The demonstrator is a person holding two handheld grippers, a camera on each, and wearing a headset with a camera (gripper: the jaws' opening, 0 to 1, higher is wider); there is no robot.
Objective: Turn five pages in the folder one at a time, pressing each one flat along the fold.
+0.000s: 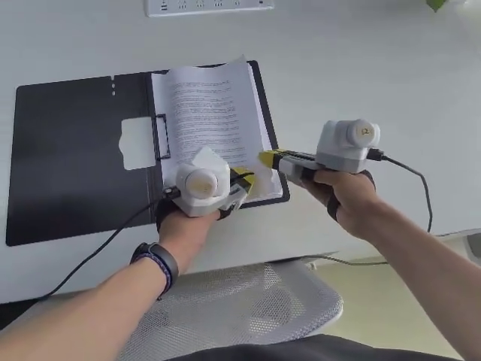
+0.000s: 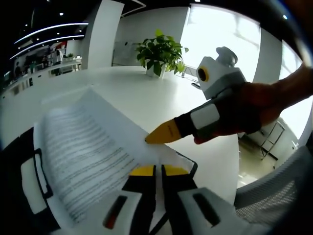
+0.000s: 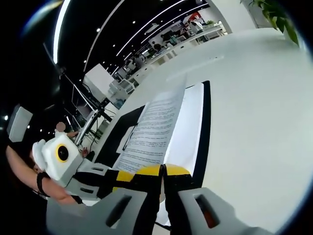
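Black folder (image 1: 75, 150) lies open on white table (image 1: 361, 68), stack of printed pages (image 1: 210, 113) on its right half, top sheet (image 3: 151, 132) raised a little off the blank sheet below. Left gripper (image 1: 242, 183) sits at the stack's near right corner, jaws drawn together, tips on the paper's lower edge. Right gripper (image 1: 264, 157) comes in from the right, jaws likewise together, yellow tip touching the top sheet's right edge; cannot tell whether either one nips a sheet.
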